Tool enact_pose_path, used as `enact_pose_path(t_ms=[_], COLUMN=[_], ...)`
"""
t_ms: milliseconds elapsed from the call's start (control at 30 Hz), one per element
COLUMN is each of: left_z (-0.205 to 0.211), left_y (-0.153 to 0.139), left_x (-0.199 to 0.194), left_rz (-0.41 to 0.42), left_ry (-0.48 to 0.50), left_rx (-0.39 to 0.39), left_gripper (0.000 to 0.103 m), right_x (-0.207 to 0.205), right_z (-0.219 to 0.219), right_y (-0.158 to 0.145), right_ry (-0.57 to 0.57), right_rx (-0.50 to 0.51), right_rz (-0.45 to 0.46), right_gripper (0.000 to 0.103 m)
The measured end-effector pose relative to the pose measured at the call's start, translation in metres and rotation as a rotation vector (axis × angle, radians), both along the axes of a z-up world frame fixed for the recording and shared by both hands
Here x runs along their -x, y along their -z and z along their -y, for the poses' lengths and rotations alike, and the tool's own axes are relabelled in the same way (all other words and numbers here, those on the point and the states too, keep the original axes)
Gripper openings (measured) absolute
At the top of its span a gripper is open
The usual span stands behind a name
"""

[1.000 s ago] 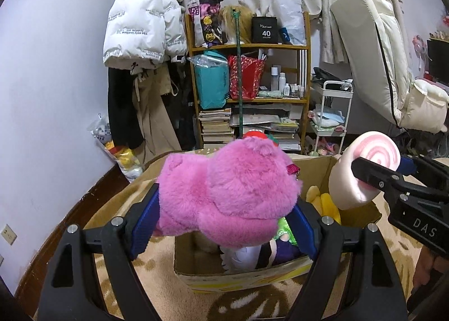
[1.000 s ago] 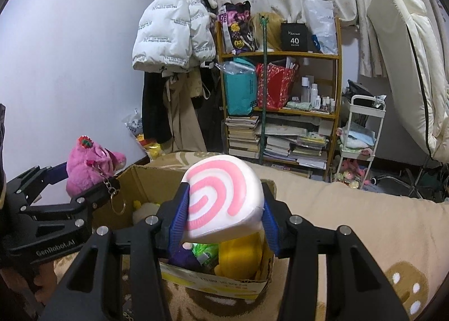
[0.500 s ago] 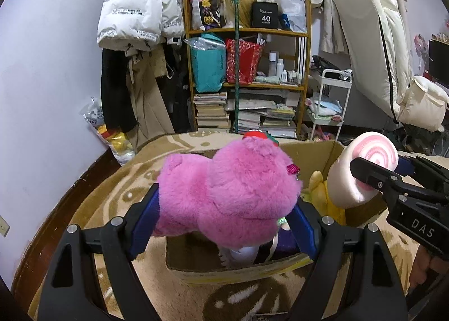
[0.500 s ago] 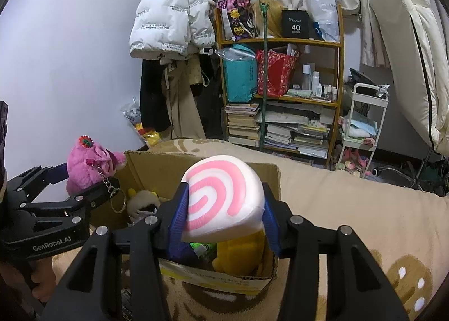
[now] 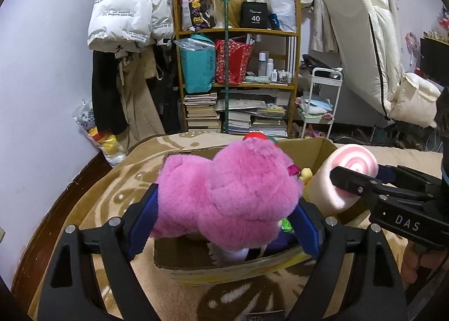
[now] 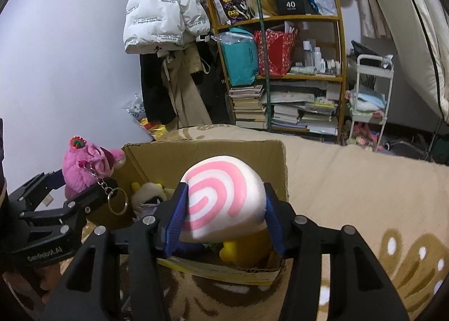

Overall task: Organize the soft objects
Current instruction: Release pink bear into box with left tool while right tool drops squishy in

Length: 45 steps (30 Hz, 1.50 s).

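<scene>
The pink plush bear (image 5: 230, 191) sits squarely between the blue pads of the left gripper (image 5: 224, 217), which clamp it on both flanks; it hangs over the open cardboard box (image 5: 224, 264), whose near wall lies at six o'clock from it. At the bear's three o'clock is the pink-and-white swirl cushion (image 6: 221, 197), wedged between the pads of the right gripper (image 6: 223, 222) — those jaws have just been opening, yet the pads still touch its sides. It hovers above the box's right end, a yellow plush (image 6: 244, 248) directly at its six o'clock inside. The box rests on a tan patterned blanket (image 6: 350, 180); at twelve o'clock — a cluttered wooden bookshelf (image 5: 238, 82).
</scene>
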<state>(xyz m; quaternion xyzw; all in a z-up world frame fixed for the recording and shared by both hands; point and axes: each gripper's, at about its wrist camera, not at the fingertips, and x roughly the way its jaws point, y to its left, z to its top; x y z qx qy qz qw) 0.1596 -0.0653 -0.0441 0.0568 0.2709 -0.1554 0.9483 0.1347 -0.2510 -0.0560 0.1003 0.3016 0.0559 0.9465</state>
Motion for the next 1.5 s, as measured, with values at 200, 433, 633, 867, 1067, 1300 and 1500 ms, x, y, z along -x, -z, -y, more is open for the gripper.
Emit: enact_pose_path(t_ms=[200, 433, 633, 867, 1067, 1300, 1500], left_z=[0.004, -0.002, -0.010, -0.020, -0.024, -0.025, -0.029], left_y=[0.003, 0.007, 0.006, -0.002, -0.008, -0.012, -0.013], left_x=[0.001, -0.003, -0.001, 0.015, 0.034, 0.063, 0.084], left_rz=[-0.007, -0.044, -0.055, -0.070, -0.086, -0.106, -0.127], left_ry=[0.010, -0.008, -0.044, -0.058, -0.055, -0.052, -0.051], left_rx=[-0.016, -0.012, -0.024, -0.014, -0.029, -0.047, -0.066], left_gripper=[0.086, 0.087, 0.091, 0.096, 0.097, 0.097, 0.098], right_x=[-0.001, 0.000, 0.003, 0.018, 0.039, 0.067, 0.091], right_z=[0.002, 0.005, 0.004, -0.005, -0.004, -0.003, -0.009], right_y=[0.005, 0.003, -0.002, -0.015, -0.028, -0.041, -0.041], right_ry=[-0.018, -0.018, -0.019, -0.019, -0.011, 0.002, -0.005], right_rx=[-0.059, -0.083, -0.088, -0.040, -0.041, -0.036, -0.009], right_rz=[-0.016, -0.005, -0.002, 0.022, 0.033, 0.039, 0.009], right_gripper=[0.059, 0.066, 0.068, 0.083, 0.091, 0.099, 0.102])
